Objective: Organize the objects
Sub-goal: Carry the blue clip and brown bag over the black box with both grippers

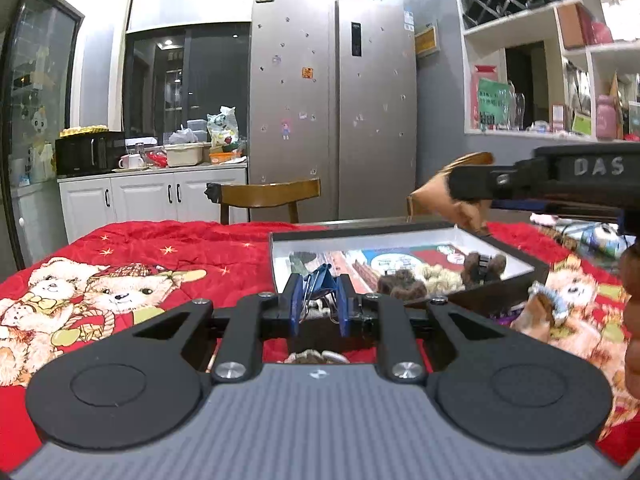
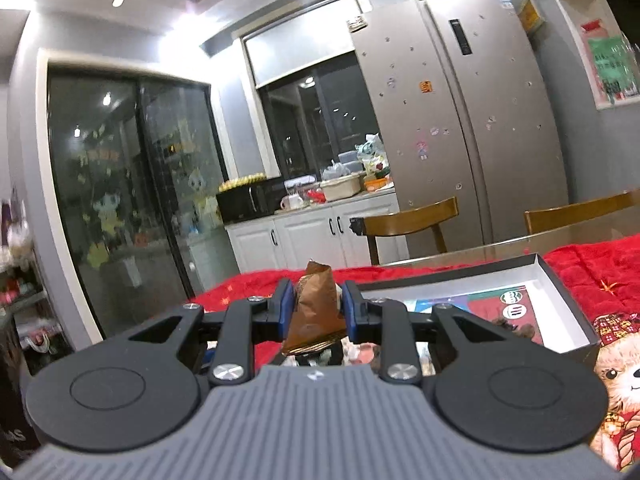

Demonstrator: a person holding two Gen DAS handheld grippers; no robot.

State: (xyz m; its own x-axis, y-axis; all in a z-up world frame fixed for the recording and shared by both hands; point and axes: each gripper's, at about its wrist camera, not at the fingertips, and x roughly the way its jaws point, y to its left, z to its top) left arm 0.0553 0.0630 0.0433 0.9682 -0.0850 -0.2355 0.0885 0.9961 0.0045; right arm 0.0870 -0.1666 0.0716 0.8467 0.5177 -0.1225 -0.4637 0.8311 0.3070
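Open box [image 1: 520, 268] sits on quilt-covered worktop [image 1: 180, 248], right of centre; hair ties [image 1: 436, 278] lie in its near corner. Two chairs [image 1: 272, 196] stand behind worktop, fridge [image 1: 332, 100] behind them, counter [image 1: 152, 172] to fridge's left.

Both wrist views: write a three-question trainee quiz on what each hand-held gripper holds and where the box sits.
1. True or false: the left hand-held gripper is empty.
2. What does the right hand-held gripper hold: A a brown wrapper, B a spoon, C a cup?
3. Fill in: the open box sits on a ___ quilt.

Key: 1 false, it grips a blue binder clip; 2 A; 3 red.
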